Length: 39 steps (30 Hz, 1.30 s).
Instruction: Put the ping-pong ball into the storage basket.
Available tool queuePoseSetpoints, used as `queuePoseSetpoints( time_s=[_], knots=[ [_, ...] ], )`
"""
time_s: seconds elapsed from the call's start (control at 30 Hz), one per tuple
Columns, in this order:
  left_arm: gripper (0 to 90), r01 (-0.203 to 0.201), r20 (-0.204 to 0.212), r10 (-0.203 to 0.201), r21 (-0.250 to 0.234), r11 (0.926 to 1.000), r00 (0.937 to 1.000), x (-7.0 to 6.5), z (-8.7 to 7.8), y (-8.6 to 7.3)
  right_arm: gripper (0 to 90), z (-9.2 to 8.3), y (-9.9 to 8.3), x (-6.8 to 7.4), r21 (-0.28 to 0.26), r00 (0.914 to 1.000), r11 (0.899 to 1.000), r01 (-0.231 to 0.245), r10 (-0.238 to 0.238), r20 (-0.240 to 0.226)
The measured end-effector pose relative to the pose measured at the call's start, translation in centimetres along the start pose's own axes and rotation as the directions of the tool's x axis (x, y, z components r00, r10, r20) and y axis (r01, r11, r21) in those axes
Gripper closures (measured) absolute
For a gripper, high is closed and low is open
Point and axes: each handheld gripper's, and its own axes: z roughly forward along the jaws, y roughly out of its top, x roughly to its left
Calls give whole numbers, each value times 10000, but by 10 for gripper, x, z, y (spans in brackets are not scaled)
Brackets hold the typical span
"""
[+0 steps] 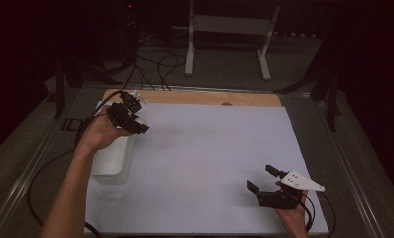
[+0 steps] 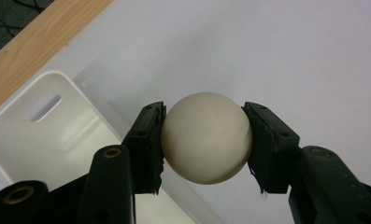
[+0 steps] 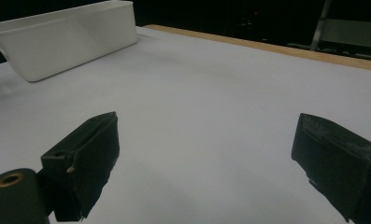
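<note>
A smooth cream ball (image 2: 206,137) sits squeezed between the two black pads (image 2: 150,140) of my left gripper (image 1: 135,121), which is shut on it. In the high view this gripper hangs at the table's far left, above the far end of a white plastic bin (image 1: 112,158). In the left gripper view, the ball is over the white sheet, just beside the bin's rim (image 2: 87,93). My right gripper (image 1: 261,179) rests near the front right of the sheet. Its jaws stand wide open with nothing between them, its pads (image 3: 87,161) over bare white surface.
A white sheet (image 1: 209,153) covers the table, with a wooden strip (image 1: 204,97) along its far edge. The bin (image 3: 66,37) stands along the left side. Cables (image 1: 157,67) and a white metal stand (image 1: 229,25) lie on the floor beyond the table.
</note>
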Motion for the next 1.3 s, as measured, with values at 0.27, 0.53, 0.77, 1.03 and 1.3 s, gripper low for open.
queuePoseSetpoints(
  time_s=[0.27, 0.53, 0.77, 1.03, 1.3],
  knots=[
    [512, 178, -62, -178, -14, 9998, 9998, 4, -2, -5, 73, 0, 0, 0, -5, 10000, 10000, -11, 11, 5],
    [512, 308, -132, -309, -47, 9995, 9994, 7, -3, -9, 73, 0, 0, 0, 16, 10000, 10000, 1, -1, 13],
    [512, 434, -229, -434, -13, 9991, 9988, 9, -3, -12, 73, -1, 0, 0, -14, 10000, 10000, 21, -21, 26],
    [512, 552, -261, -552, -5, 9985, 9981, 12, -3, -16, 73, -1, 0, 0, -17, 10000, 10000, 20, -20, 37],
    [512, 667, -323, -666, 45, 9978, 9973, 14, -3, -21, 73, -1, 0, 0, -20, 10000, 10000, 29, -29, 36]
  ],
)
